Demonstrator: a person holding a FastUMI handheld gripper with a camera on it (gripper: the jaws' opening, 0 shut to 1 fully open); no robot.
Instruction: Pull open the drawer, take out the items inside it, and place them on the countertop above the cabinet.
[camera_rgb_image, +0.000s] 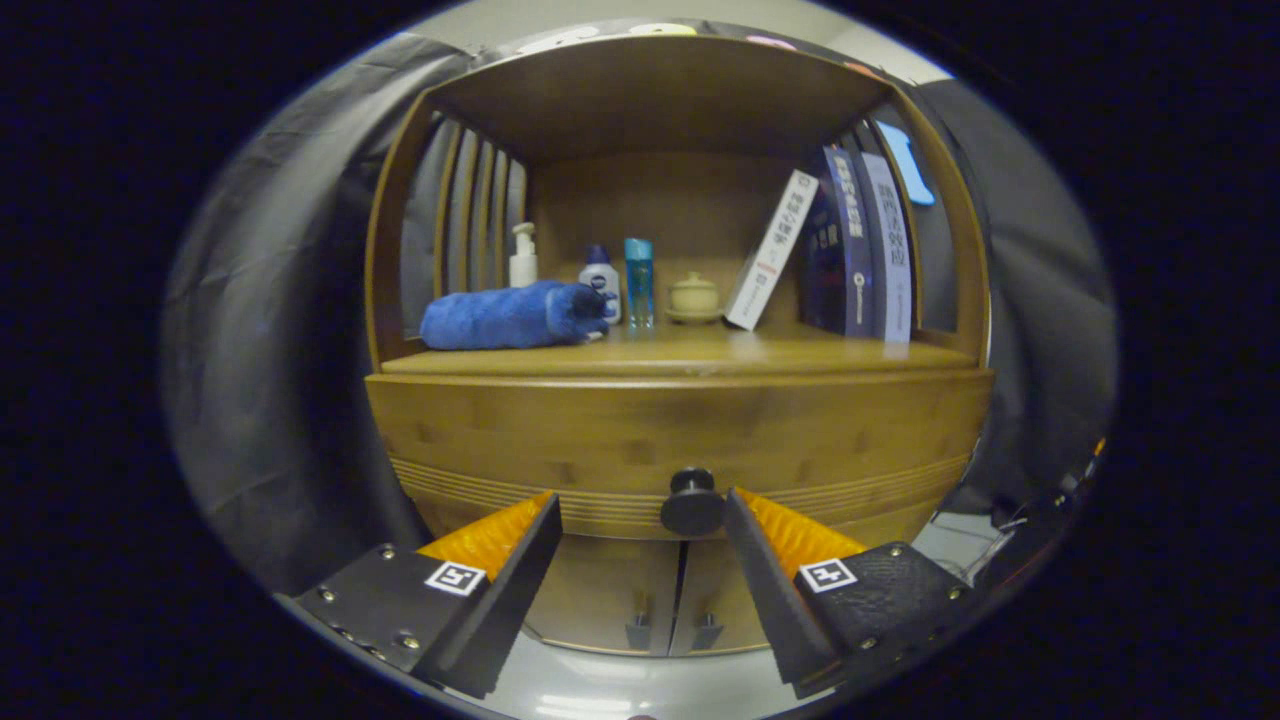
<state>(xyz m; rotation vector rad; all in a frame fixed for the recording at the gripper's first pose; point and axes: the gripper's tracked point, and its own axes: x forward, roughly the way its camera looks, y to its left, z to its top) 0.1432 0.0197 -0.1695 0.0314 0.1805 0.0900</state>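
Note:
A wooden cabinet stands straight ahead. Its drawer front (680, 430) is closed, with a round black knob (692, 502) at its lower middle. My gripper (645, 505) is open, and the knob sits between the two fingertips, closer to the right finger (760, 540), touching neither as far as I can see. Above the drawer runs the countertop (700, 352). A rolled blue towel (512, 315) lies on its left part. The drawer's inside is hidden.
At the back of the countertop stand a white pump bottle (522, 256), a small white bottle (598, 278), a blue bottle (639, 280) and a small lidded jar (694, 297). Several books (850, 250) lean at the right. Two lower cabinet doors (640, 590) with handles sit below the drawer.

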